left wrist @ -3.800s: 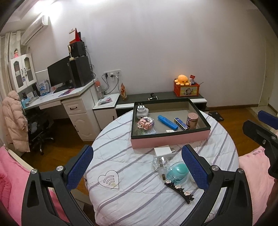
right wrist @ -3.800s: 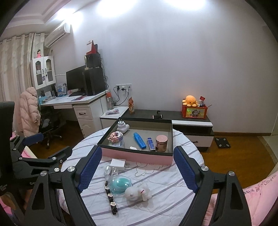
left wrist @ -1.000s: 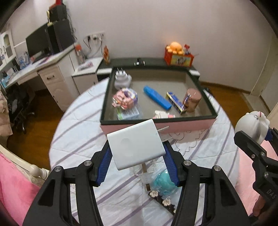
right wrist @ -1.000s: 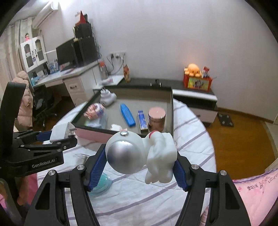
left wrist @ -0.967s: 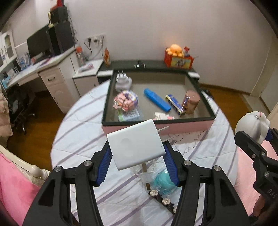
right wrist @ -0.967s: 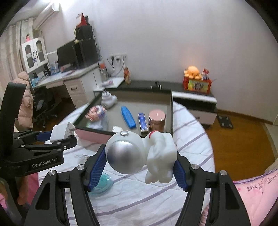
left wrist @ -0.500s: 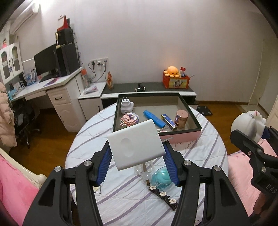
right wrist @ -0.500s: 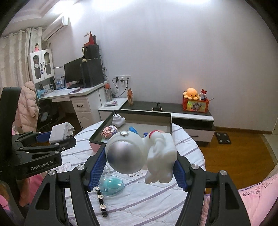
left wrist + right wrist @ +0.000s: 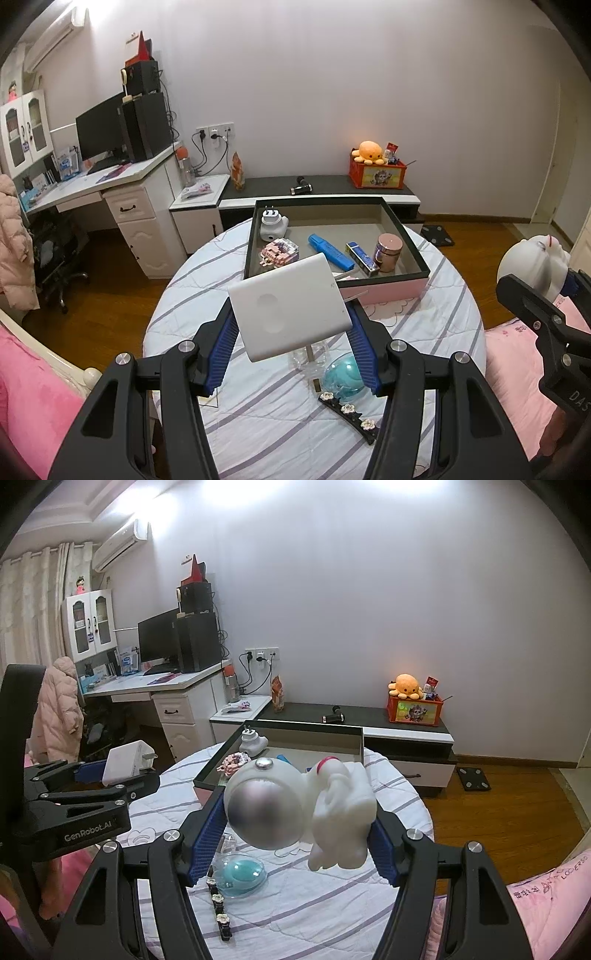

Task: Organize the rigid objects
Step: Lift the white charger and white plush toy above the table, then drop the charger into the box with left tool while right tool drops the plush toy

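My left gripper (image 9: 291, 343) is shut on a white charger plug (image 9: 288, 314) and holds it above the round table. It also shows in the right wrist view (image 9: 127, 762). My right gripper (image 9: 299, 834) is shut on a white astronaut figure (image 9: 295, 808), held above the table; it shows at the right edge of the left wrist view (image 9: 532, 262). A pink-sided tray (image 9: 388, 291) at the table's far side holds a white camera-shaped item (image 9: 273, 225), a pink block toy (image 9: 279, 253), a blue marker (image 9: 330, 253), a blue stick and a copper jar (image 9: 388, 251).
On the striped tablecloth (image 9: 258, 406) near me lie a teal round item (image 9: 343, 376), a clear small bottle (image 9: 314, 354) and a black hair clip with flowers (image 9: 351, 413). A desk (image 9: 110, 192), low cabinet and pink bedding surround the table.
Both grippers have lifted and drawn back from the tray, each still holding its object; the table and tray look smaller and farther than a second ago.
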{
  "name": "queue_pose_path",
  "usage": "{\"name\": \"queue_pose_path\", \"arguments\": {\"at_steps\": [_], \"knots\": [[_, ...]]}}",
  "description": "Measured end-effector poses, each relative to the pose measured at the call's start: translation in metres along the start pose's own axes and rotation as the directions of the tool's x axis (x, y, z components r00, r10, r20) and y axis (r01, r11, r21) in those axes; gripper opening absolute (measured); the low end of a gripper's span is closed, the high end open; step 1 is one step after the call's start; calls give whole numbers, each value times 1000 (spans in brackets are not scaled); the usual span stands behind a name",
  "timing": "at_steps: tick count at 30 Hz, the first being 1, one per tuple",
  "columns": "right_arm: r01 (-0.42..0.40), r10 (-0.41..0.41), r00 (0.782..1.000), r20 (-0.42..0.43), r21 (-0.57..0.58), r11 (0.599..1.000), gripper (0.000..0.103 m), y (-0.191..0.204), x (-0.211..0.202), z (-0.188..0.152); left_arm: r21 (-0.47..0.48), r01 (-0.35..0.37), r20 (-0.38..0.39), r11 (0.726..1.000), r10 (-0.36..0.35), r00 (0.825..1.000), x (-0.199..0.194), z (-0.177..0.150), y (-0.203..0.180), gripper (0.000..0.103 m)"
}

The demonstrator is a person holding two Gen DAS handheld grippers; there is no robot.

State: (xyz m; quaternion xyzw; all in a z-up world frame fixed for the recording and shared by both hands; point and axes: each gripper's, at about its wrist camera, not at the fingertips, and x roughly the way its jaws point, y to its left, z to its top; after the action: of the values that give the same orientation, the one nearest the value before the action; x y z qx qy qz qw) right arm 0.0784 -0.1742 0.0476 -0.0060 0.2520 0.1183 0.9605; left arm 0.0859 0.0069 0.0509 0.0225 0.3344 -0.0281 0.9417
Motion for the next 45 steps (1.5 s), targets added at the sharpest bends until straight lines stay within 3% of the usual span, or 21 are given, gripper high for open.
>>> {"name": "queue_pose_path", "arguments": {"at_steps": [16,26,36,45], "knots": [[6,-6,1000,-25,10,1000,70,-1,23,6,17,-16,-27,1000,16,1000,38,20,-1,58],[-9,11,993,-118,20,1000,70,-18,99,24,19,2,-140,1000,1,990,116,50,-1,58],[-14,22,969,-248,32,999,70,-36,183,25,60,-18,-269,998,34,962,199,63,-8,58],[-32,43,945,-324,40,999,70,-39,231,16,78,-20,-327,997,44,944,237,62,-6,58]]}}
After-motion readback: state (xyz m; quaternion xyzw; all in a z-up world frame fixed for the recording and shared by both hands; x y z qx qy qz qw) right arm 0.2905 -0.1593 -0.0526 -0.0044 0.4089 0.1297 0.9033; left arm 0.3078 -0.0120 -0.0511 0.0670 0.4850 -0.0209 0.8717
